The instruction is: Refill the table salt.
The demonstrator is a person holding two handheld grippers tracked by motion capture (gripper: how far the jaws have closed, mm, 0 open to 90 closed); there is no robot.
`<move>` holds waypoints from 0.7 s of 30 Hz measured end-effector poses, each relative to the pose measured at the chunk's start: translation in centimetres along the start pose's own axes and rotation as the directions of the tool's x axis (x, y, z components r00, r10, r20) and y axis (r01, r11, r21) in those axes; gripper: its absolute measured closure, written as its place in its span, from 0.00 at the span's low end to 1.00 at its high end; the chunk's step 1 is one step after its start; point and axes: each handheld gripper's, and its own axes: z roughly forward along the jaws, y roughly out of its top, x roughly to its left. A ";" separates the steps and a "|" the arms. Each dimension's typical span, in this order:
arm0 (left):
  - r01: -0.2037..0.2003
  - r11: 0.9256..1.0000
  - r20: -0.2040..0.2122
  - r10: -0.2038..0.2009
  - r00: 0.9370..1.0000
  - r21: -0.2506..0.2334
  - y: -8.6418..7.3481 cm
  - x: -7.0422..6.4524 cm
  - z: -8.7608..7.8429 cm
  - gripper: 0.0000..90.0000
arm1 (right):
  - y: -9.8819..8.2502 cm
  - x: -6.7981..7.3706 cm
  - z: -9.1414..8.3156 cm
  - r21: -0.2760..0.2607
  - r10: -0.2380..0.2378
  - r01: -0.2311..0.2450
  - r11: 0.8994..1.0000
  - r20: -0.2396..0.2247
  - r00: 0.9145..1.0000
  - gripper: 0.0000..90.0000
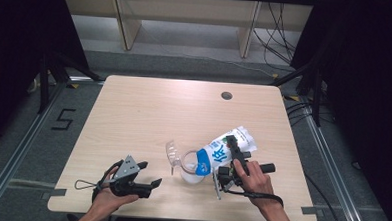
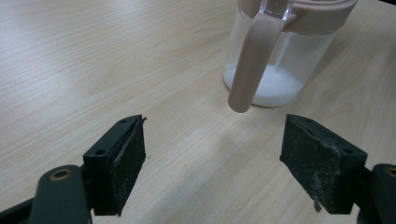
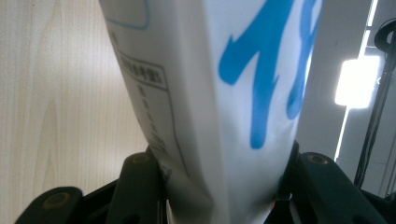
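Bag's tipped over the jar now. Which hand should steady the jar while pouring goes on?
Left. The left gripper has open, empty jaws facing the jar close by; the right gripper is clamped on the tilted bag.

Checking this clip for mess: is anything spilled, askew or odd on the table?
No spill shows. The white-and-blue bag, clamped in the right gripper, is tipped mouth-down over the clear jar, which holds white powder at its bottom. The jar's lid stands flipped open. Pale dust clings to the open left gripper pads.
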 end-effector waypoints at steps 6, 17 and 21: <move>0.000 1.000 -0.001 0.000 1.000 0.000 0.0 0.0 0.0 0.24 | -0.1 0.3 0.0 0.009 0.046 -0.046 0.999 -0.014 0.999 0.66; 0.000 1.000 -0.005 0.000 1.000 0.002 0.0 0.0 0.0 0.24 | -0.1 0.3 0.0 0.006 0.045 -0.045 0.999 -0.014 0.999 0.66; 0.001 1.000 -0.005 -0.001 1.000 0.003 0.0 0.0 0.0 0.24 | -0.1 0.3 0.0 0.005 0.045 -0.045 0.999 -0.015 0.999 0.66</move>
